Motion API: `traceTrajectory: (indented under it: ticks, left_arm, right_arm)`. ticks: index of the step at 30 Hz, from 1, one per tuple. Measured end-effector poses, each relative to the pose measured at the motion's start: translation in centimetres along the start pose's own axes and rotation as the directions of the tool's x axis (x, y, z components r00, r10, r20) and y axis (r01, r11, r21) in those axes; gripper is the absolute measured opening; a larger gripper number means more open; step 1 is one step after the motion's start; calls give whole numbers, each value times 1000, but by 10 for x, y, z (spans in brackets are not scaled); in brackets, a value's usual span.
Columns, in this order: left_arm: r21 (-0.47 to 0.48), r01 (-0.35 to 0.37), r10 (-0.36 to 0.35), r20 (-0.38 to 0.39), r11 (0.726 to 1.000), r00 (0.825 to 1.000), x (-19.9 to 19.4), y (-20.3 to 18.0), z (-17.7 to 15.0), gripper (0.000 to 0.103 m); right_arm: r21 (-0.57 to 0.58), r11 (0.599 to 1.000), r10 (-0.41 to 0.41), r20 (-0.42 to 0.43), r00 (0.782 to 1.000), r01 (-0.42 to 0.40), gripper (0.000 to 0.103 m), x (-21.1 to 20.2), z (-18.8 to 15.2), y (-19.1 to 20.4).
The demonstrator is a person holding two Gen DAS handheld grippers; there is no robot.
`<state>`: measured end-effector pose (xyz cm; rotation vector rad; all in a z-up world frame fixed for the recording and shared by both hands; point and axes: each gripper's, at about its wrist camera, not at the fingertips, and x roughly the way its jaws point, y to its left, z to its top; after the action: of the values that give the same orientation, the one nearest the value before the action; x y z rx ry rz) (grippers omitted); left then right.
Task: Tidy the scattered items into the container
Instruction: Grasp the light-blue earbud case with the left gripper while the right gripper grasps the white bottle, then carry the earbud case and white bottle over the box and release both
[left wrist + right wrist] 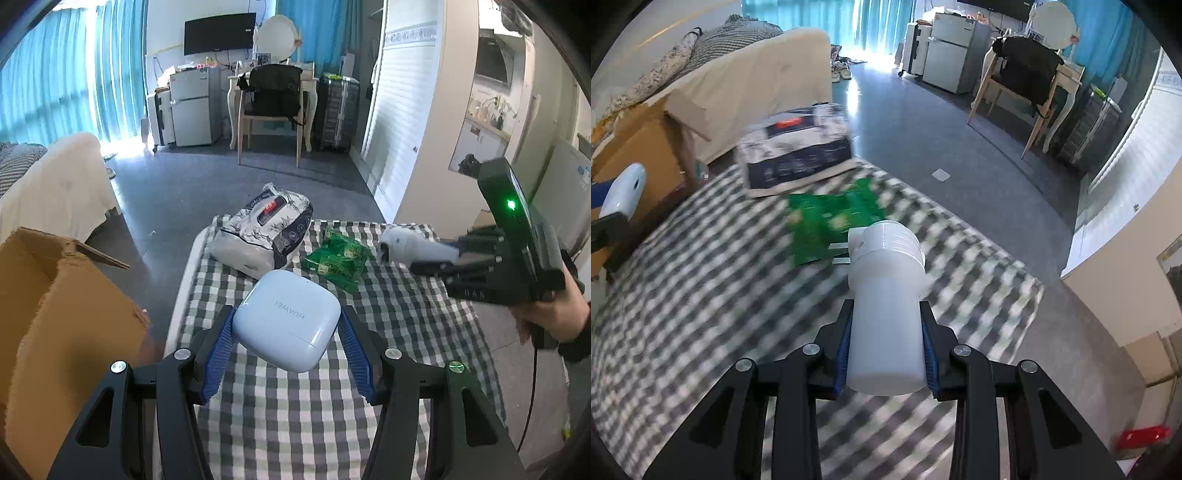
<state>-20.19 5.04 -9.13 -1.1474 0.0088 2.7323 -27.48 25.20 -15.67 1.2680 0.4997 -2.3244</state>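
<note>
My left gripper (pixel 287 317) is shut on a pale blue Huawei earbud case (pixel 288 319), held above the checked tablecloth (pixel 295 406). The case also shows in the right wrist view (pixel 624 192) at the far left. My right gripper (pixel 886 314) is shut on a white plug adapter (pixel 886 295), held over the cloth; it shows in the left wrist view (pixel 413 247) at the right. A silver printed bag (pixel 266 232) and a green packet (pixel 336 258) lie on the cloth. The open cardboard box (pixel 55 314) stands left of the table.
A bed with a cream cover (pixel 55 184) is behind the box. A chair with a black bag (pixel 273 96), a small fridge (pixel 192 107) and a suitcase (pixel 338 110) stand across the grey floor. A red packet (pixel 1141 435) lies at lower right.
</note>
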Motion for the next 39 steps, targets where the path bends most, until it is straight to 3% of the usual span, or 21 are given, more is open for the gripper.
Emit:
traceTrajectory:
  ticks: [10, 21, 32, 39]
  left_arm:
    - [-27, -10, 12, 53, 1000, 999, -52, 23, -6, 57]
    - [-77, -52, 60, 114, 996, 992, -108, 73, -11, 57]
    - [-167, -198, 220, 127, 966, 967, -155, 176, -25, 57]
    - [-251, -288, 322, 105, 924, 941, -169, 251, -43, 57]
  right_arm:
    - [28, 999, -35, 77, 996, 33, 32, -40, -11, 53]
    - [22, 999, 31, 187, 982, -36, 32, -92, 16, 117]
    - [-93, 987, 153, 277, 949, -132, 32, -120, 81, 212]
    - [-168, 961, 258, 258, 931, -220, 32, -94, 119, 275]
